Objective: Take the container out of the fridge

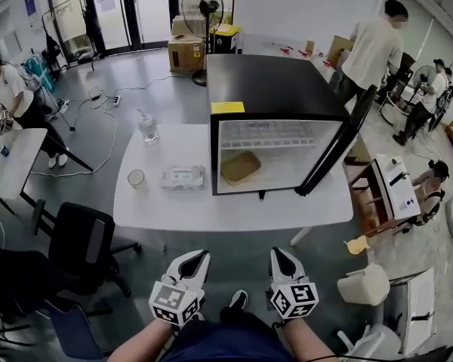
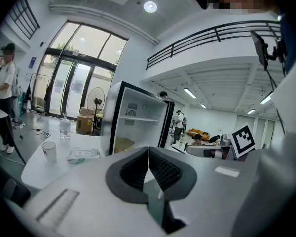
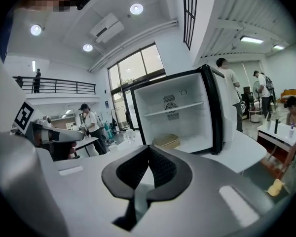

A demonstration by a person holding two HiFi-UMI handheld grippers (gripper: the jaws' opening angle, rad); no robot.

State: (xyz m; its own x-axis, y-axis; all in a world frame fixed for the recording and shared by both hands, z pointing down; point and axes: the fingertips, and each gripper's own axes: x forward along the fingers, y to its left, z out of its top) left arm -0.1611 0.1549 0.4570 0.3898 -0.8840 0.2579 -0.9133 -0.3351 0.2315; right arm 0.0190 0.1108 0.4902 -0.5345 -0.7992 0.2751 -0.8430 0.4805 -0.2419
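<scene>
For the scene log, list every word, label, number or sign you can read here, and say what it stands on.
No text reads clearly.
Wipes pack label: print, too blurred.
Cardboard box: print, too small.
Yellow sticker on the fridge top: nothing legible.
Blue wall sign: too small.
Left claw and right claw: square marker patterns, no letters.

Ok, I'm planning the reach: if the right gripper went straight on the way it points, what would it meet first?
Probably the tan container on the floor of the open fridge: the shut right gripper aims just left of it, above the white table. Depth is unclear.
</scene>
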